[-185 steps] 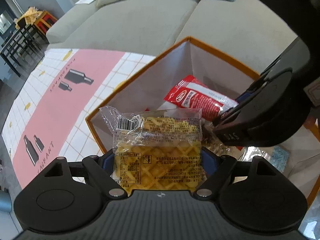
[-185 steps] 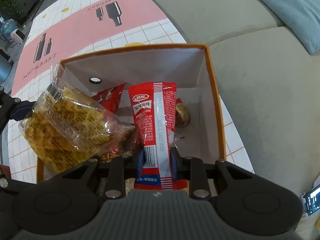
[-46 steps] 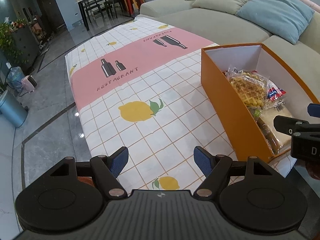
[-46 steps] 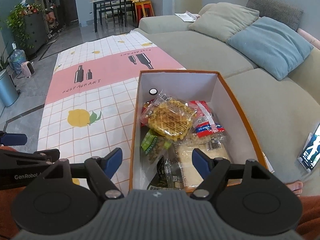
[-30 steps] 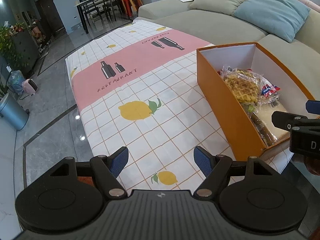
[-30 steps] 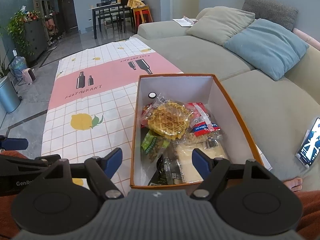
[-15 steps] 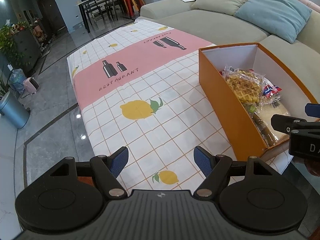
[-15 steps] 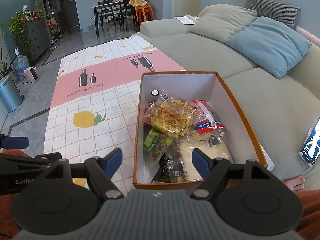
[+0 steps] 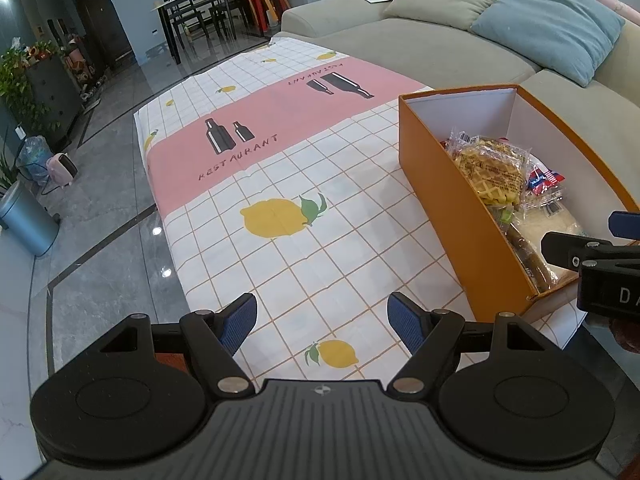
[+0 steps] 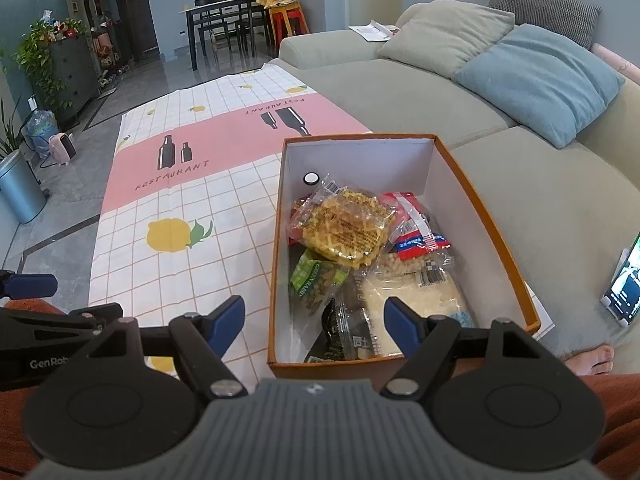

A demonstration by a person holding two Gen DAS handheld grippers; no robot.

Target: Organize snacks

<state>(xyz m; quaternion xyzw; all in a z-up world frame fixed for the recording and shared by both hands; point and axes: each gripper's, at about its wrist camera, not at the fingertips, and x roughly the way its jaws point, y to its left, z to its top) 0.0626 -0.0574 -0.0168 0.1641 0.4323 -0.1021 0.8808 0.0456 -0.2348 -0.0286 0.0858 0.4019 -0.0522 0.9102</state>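
Observation:
An orange box (image 10: 484, 208) with a white inside stands on the table's right side and holds several snack packs: a yellow waffle pack (image 10: 344, 228), a red pack (image 10: 416, 224), a green pea pack (image 10: 316, 280), a pale pack (image 10: 416, 300). The box (image 9: 440, 184) and waffle pack (image 9: 492, 168) also show in the left wrist view. My right gripper (image 10: 314, 322) is open and empty, above the box's near end. My left gripper (image 9: 322, 320) is open and empty over the tablecloth, left of the box.
A checked tablecloth (image 9: 280, 184) with a pink band and lemon prints covers the table. A grey sofa (image 10: 400, 76) with a blue cushion (image 10: 540, 76) lies behind and right. A phone (image 10: 624, 284) stands on the sofa. A bare foot (image 10: 592, 360) shows at right.
Both grippers dropped the waffle and red packs into the box and pulled back, open. In the last second, the views shift only slightly.

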